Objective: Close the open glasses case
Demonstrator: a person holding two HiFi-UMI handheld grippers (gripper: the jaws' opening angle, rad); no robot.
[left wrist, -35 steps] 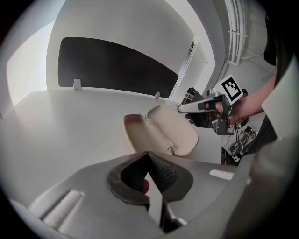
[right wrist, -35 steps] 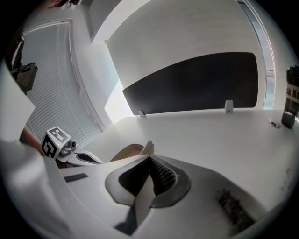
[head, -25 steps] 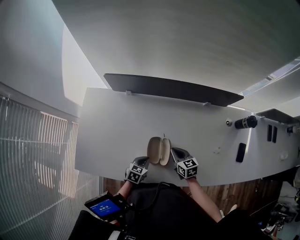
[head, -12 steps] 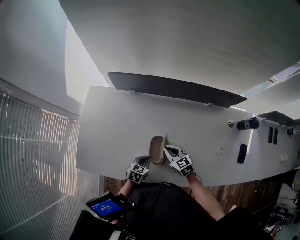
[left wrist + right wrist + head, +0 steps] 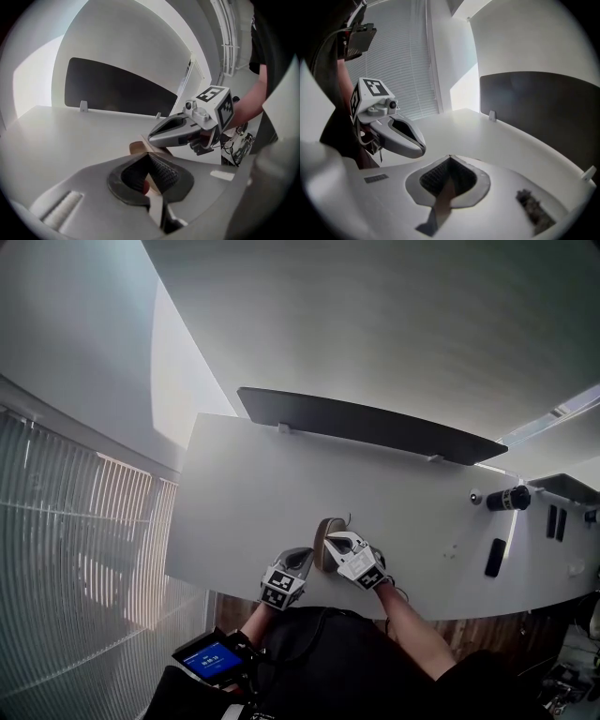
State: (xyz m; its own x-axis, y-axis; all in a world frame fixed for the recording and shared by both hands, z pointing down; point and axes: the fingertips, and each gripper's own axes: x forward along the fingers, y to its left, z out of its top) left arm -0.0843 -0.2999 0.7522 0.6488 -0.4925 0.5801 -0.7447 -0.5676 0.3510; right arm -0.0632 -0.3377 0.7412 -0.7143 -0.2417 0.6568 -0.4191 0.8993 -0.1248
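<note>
The tan glasses case [image 5: 325, 538] stands near the front edge of the white table [image 5: 253, 502], its two halves folded narrowly together. My left gripper [image 5: 307, 563] comes at it from the near left. Its jaws are shut on a thin tan edge of the case [image 5: 151, 174], and more of the case [image 5: 137, 147] shows just beyond them. My right gripper [image 5: 334, 542] lies over the case's right side, with a thin brownish edge of the case [image 5: 444, 194] pinched between its shut jaws. Each gripper view shows the other gripper close by: the right gripper [image 5: 180, 131] and the left gripper [image 5: 401, 136].
A long dark panel [image 5: 366, 423] runs along the table's far edge. At the far right lie a black cylinder [image 5: 511, 498] and a small black bar [image 5: 494, 557]. Window blinds [image 5: 84, 540] fill the left. A device with a blue screen [image 5: 211, 657] hangs at the person's waist.
The case's two open halves have come together into a narrow shape. My right gripper has swung left over the case. The left gripper has stayed at the near left.
</note>
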